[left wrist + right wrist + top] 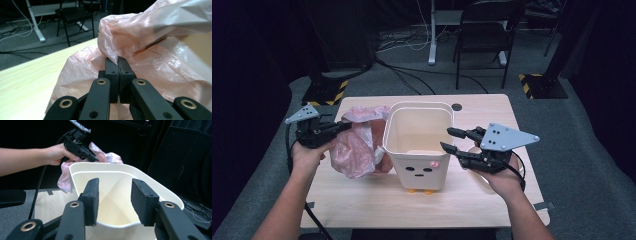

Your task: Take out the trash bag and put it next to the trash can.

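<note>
The bin point(418, 145) stands nearest, mid-table, stiff and probably light, so its rim would give the surest hold. The pink bag point(357, 145) lies just left of it, touching its side; being thin, limp and slippery, it probably needs pinching at a bunched fold. The right gripper point(452, 140), jaws apart, hovers at the bin's right rim; the left gripper point(117, 62) is clamped on the bag.
</note>
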Demonstrator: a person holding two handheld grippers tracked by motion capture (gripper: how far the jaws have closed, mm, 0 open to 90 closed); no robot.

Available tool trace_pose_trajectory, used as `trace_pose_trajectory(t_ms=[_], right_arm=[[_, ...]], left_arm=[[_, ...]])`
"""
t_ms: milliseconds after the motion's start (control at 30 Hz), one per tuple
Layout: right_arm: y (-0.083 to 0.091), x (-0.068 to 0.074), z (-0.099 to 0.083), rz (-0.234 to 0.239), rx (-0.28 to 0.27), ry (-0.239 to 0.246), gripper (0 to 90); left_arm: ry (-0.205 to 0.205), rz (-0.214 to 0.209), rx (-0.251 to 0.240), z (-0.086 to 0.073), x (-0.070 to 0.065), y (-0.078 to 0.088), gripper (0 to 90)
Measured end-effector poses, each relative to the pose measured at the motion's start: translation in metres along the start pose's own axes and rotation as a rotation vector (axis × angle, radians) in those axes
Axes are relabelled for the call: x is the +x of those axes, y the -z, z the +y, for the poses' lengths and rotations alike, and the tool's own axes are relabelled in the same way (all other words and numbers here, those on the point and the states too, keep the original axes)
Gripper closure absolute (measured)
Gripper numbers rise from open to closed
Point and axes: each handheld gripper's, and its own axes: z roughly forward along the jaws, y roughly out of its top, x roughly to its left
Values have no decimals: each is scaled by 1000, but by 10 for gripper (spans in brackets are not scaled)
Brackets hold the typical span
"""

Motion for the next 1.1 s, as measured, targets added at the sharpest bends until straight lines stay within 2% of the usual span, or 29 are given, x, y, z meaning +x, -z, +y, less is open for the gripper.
trace_pose_trajectory(t_ms=[67,233,433,567,700,967,1100], right_arm=[[2,-1,-4,-8,0,-19,576],[10,-5,-12,-41,5,-37,579],[22,-7,-21,-100,13,-45,579],[27,-8,-28,-131,25,-54,579],[32,-9,-34,-153,36,-64,578],[43,-9,-51,-195,47,-83,578],[45,-11,-61,-212,64,-101,577]], left_arm=[[-1,5,24,-7,1,-5,884],[-23,50,80,-26,4,-19,883],[29,69,61,-42,14,-24,878],[64,68,24,-52,17,-27,869],[65,84,13,-60,15,-30,863],[25,141,24,-75,10,-33,847],[47,138,-8,-80,10,-31,832]])
